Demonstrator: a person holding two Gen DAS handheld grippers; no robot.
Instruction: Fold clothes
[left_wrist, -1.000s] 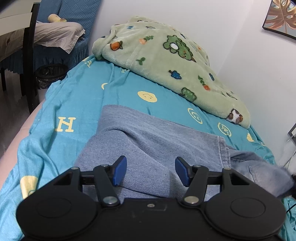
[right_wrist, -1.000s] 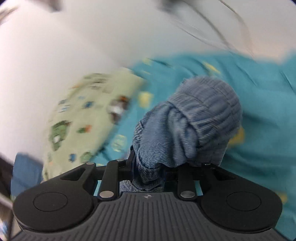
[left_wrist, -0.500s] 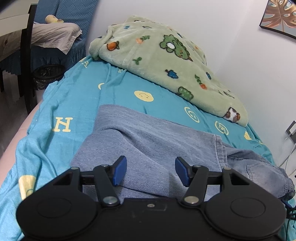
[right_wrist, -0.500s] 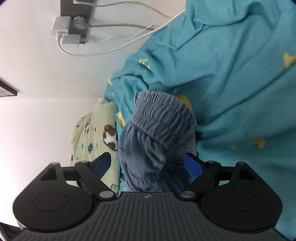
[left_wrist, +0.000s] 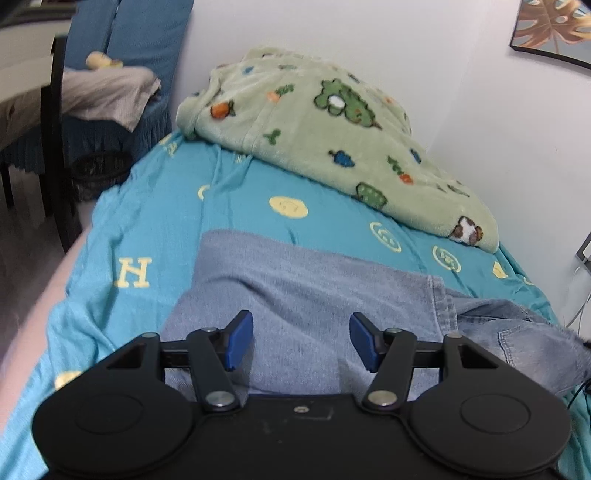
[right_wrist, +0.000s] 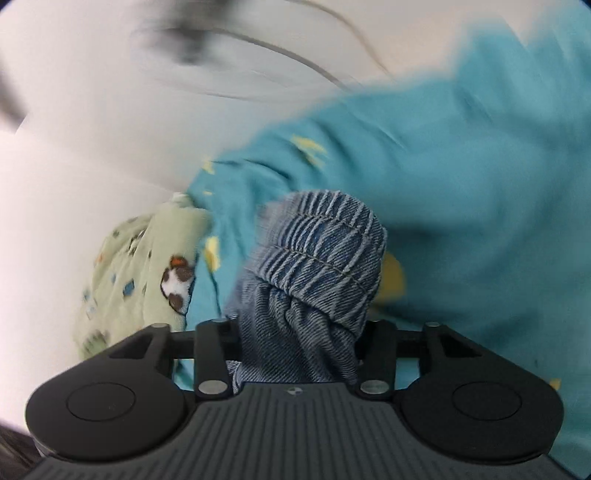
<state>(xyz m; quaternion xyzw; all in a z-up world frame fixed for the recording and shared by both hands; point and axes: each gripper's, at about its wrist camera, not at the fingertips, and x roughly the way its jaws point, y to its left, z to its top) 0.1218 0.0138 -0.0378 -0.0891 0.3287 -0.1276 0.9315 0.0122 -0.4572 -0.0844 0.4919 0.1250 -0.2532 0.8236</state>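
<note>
A pair of light blue denim trousers (left_wrist: 314, 291) lies partly folded on the teal bedsheet (left_wrist: 155, 206). My left gripper (left_wrist: 301, 339) is open and empty, hovering just above the folded legs. In the right wrist view my right gripper (right_wrist: 299, 332) is shut on the bunched elastic waistband of the trousers (right_wrist: 317, 254) and holds it up above the sheet; its fingertips are hidden by the cloth. The waist end also shows at the right of the left wrist view (left_wrist: 524, 336).
A green fleece blanket (left_wrist: 325, 136) lies bunched along the wall at the far side of the bed. The white wall (left_wrist: 480, 110) runs along the right. The bed's left edge drops to the floor, with a dark chair (left_wrist: 55, 155) beyond. Cables hang on the wall (right_wrist: 258, 48).
My right gripper was open around the waistband half a second ago; it has now shut on it and is swinging fast, with the view blurred. My left gripper has stayed open over the trousers.
</note>
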